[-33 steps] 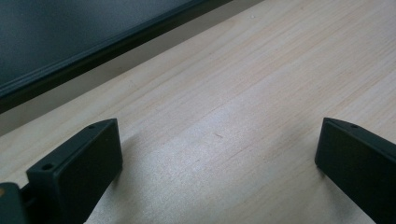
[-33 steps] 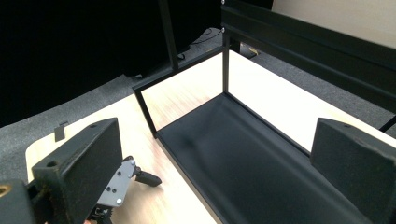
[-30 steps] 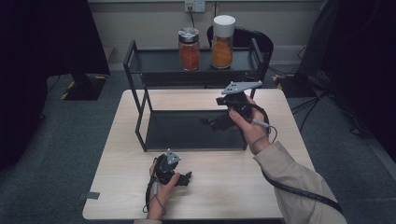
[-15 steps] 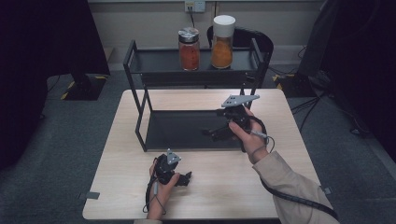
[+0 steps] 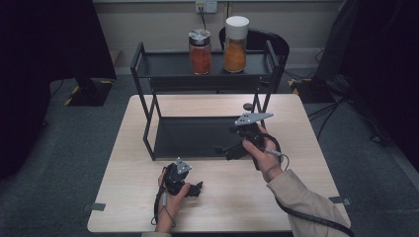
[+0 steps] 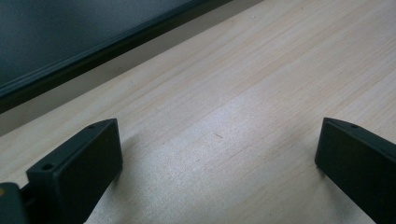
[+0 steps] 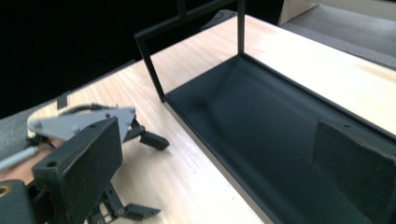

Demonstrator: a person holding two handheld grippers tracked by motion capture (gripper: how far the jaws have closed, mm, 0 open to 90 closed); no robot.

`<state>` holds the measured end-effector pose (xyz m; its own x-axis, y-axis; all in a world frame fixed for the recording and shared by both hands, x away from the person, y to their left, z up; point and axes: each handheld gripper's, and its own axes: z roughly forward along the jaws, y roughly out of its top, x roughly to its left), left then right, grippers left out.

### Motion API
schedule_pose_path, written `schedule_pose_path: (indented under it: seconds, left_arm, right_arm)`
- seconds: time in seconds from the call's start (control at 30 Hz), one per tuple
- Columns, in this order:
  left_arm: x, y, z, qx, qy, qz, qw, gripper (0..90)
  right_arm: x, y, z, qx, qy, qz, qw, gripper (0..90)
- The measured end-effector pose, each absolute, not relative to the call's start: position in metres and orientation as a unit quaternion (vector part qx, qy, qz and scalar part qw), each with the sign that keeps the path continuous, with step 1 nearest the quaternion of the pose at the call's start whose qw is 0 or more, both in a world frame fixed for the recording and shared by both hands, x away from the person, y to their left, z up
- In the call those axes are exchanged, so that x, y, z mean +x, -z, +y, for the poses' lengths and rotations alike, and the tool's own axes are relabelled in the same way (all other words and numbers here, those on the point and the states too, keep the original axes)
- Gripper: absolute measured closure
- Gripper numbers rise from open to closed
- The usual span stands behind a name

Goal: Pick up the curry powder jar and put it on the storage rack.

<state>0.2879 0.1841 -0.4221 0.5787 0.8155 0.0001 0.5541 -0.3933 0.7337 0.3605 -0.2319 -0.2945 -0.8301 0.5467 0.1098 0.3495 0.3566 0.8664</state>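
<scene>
- Black rack [image 5: 197,136], set on the wooden desk [image 5: 296,123], is approached at its lower tray by the right gripper [image 5: 228,149], jaws released.
- Left gripper [image 5: 196,189] is rested on the desk nearby, jaws spread, nothing grasped.
- Two jars [image 5: 200,52] are seen on the top shelf.

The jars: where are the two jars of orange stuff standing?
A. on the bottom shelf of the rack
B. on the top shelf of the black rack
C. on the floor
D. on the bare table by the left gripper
B. Both jars stand side by side on the top shelf of the rack, while its bottom shelf holds nothing.
</scene>
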Motion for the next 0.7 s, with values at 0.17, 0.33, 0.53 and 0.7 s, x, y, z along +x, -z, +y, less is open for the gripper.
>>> schedule_pose_path:
  seconds: [0.17,0.33,0.53,0.7]
  left_arm:
    - [0.288,0.422,0.184,0.814,-0.184,0.421,0.356,0.0]
    - [0.288,0.422,0.184,0.813,-0.183,0.422,0.357,0.0]
    - [0.288,0.422,0.184,0.813,-0.183,0.422,0.357,0.0]
    - [0.288,0.422,0.184,0.813,-0.183,0.422,0.357,0.0]
  right_arm:
    - [0.360,0.306,-0.233,0.268,-0.486,0.826,0.099,1.4]
    - [0.359,0.314,-0.236,0.268,-0.484,0.828,0.095,1.4]
    - [0.359,0.326,-0.239,0.270,-0.478,0.831,0.090,1.4]
    - [0.357,0.338,-0.243,0.273,-0.479,0.830,0.086,1.4]
